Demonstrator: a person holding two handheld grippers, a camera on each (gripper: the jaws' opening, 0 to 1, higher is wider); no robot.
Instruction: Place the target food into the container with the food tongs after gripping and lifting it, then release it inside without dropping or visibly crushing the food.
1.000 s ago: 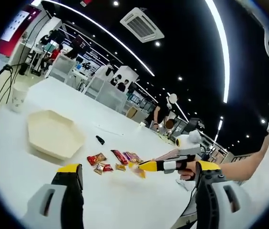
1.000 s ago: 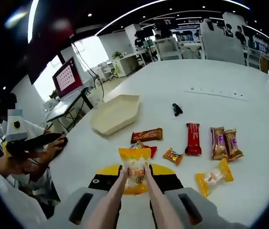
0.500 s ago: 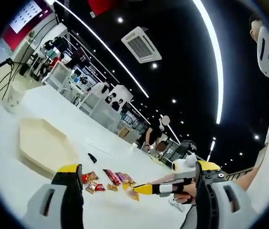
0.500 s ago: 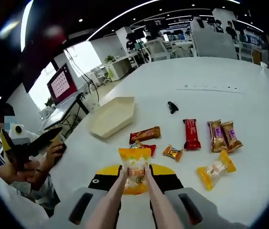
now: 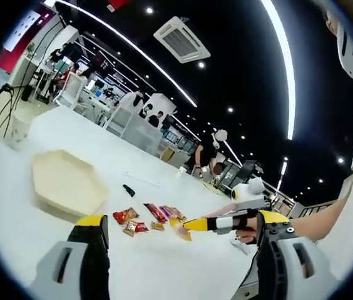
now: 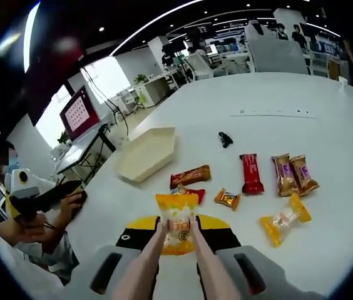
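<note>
A yellow-and-orange snack packet [image 6: 176, 230] is clamped between the two tips of the food tongs [image 6: 164, 265], which are squeezed in the right tool [image 6: 176, 240]; the packet is held clear of the white surface [image 6: 327, 156], so the lift appears to be done and the carry to the container is judged to be the step in hand. The cream hexagonal container [image 6: 147, 152] lies ahead and to the left in the right gripper view, well apart from the packet, with nothing seen inside it. The next move would call for the packet to be swung over the container's rim, lowered, and let go by a gentle easing of the tongs, with pressure kept light so the wrapper is not crushed.

The left tool [image 5: 176, 250] is held with its jaws wide apart and nothing between them, above the surface.

Left on the surface, six wrapped snacks are counted: one brown-orange bar [image 6: 191, 175], one small red packet [image 6: 189, 193], one small orange candy [image 6: 227, 199], one red bar [image 6: 251, 174], one twin brown-purple pack [image 6: 294, 174] and one yellow-ended sweet [image 6: 285, 219]. One small black object [image 6: 225, 139] lies beyond them.
</note>
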